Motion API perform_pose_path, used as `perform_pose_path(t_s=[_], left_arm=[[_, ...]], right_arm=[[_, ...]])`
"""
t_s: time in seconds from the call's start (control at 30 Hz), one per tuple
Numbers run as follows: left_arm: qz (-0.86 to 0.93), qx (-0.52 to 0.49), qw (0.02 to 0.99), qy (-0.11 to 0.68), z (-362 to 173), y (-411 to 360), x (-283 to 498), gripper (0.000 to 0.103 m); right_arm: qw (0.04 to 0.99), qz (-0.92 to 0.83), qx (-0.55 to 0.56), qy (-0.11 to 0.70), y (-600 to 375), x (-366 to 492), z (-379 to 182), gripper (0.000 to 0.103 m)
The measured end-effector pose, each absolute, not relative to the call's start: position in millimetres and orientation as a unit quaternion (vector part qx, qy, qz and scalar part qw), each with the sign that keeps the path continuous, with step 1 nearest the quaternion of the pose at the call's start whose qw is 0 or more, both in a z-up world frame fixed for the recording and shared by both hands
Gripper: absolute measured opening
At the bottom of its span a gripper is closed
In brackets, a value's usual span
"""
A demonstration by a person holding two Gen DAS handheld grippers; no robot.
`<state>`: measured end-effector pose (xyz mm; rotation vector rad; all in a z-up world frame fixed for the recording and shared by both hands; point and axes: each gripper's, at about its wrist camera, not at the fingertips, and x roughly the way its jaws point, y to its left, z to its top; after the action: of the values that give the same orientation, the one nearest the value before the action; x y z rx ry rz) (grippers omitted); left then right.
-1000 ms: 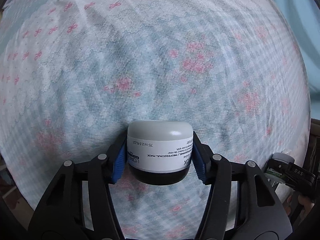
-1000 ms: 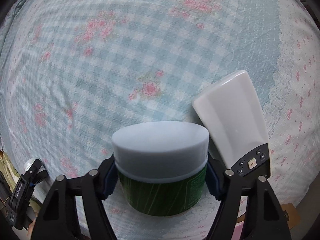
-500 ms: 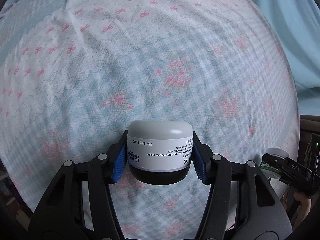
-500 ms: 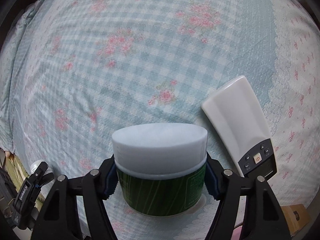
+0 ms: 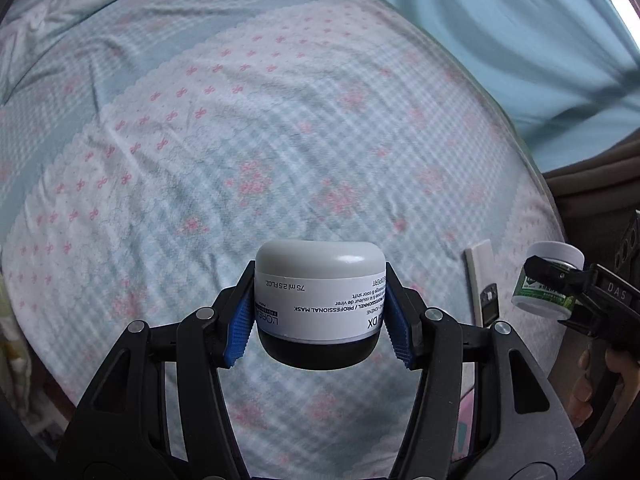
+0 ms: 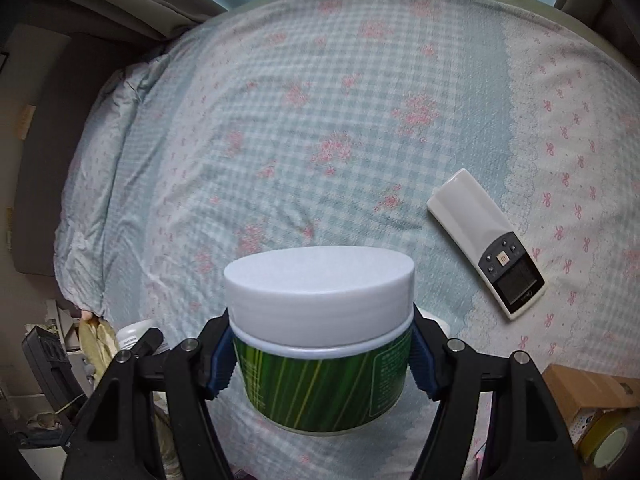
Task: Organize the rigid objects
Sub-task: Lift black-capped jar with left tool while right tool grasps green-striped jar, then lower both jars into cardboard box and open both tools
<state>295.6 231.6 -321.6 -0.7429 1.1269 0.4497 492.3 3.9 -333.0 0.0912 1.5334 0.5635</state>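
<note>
Left hand-held gripper [image 5: 320,316] is clamped on a small white-lidded, dark-based cosmetic mask jar [image 5: 320,304], blue ribbed pads pressing both sides of its label; the jar sits upside down and off the bed. Right hand-held gripper [image 6: 320,364] is closed the same way on a wider green-labelled tub with a flat white lid [image 6: 320,344], held upright, also in the air. A white remote control with a dark button end [image 6: 486,242] lies flat on the blue checked floral bedspread [image 6: 280,140], well apart from the tub, to its right.

Risks, as I read it:
- Both jar walls are smooth and round, so the pads could slip if either gripper tilts or loosens.
- Bedding is soft and wrinkled; either jar may tip or roll once released.
- Tub set-down near the remote could nudge it.
</note>
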Motion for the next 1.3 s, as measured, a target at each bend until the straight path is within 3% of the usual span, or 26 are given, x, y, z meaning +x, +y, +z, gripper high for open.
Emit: perform_pose_path(t_s=[0.33, 0.67, 0.97, 1.3], left_arm=[[0.13, -0.292, 0.796, 0.514, -244.8, 124.1, 285.0, 0.053], [0.054, -0.259, 0.811, 0.522, -214.3, -28.6, 291.7, 0.053], [-0.018, -0.223, 0.793, 0.567, -243.7, -165.9, 316.4, 0.053], [-0.106, -0.121, 0.757, 0.633, -324.9, -283.9, 340.7, 0.053]], right_arm=[[0.725, 0.238, 0.103, 0.639, -117.3, 432.0, -248.9, 0.067], [0.748, 0.175, 0.106, 0.631, -294.7, 387.8, -232.6, 0.067], [0.743, 0.137, 0.065, 0.652, -406.8, 381.5, -268.5, 0.067], [0.719, 0.187, 0.052, 0.667, -432.0, 397.7, -342.1, 0.067]])
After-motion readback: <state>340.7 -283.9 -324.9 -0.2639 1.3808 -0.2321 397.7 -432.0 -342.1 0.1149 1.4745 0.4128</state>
